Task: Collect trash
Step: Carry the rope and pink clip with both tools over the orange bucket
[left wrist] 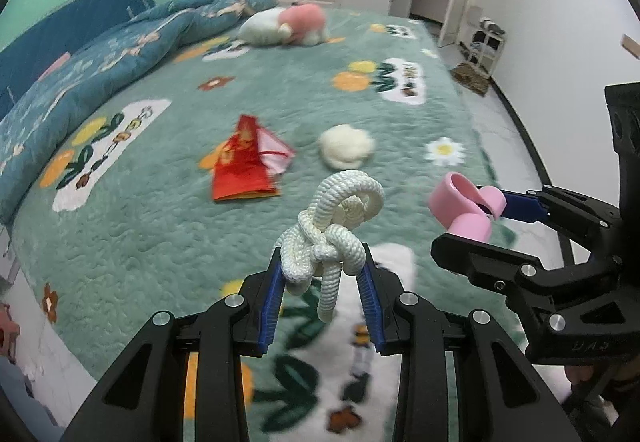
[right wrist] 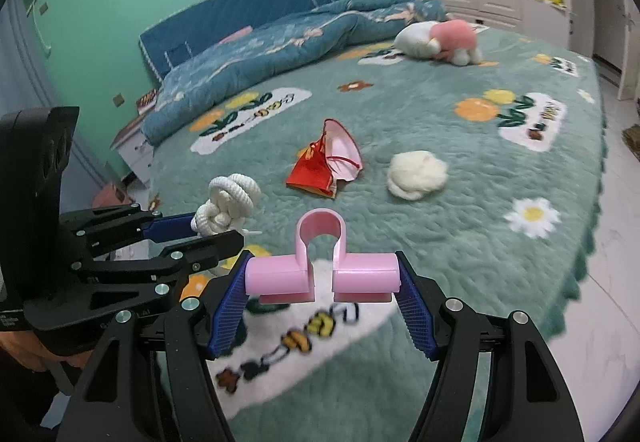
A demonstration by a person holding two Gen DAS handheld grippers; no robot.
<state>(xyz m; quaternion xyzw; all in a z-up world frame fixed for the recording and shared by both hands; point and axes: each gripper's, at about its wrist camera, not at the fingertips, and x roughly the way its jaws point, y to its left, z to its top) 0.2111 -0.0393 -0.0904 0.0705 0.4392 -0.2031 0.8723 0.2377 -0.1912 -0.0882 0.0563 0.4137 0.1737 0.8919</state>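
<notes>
Above the bed (left wrist: 168,226), I hold the knotted rope (left wrist: 332,230) in my left gripper (left wrist: 325,282) and the pink clip (right wrist: 322,270) in my right gripper (right wrist: 323,282), so both loads, I judge, next need a bin, none visible.

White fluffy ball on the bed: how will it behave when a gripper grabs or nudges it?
The white ball looks like loose wool or cotton, so it is probably very light and will squash between the pads. Its lumpy shape and the shaggy blanket suggest it would drag, not roll. Loose fibres may snag.
</notes>
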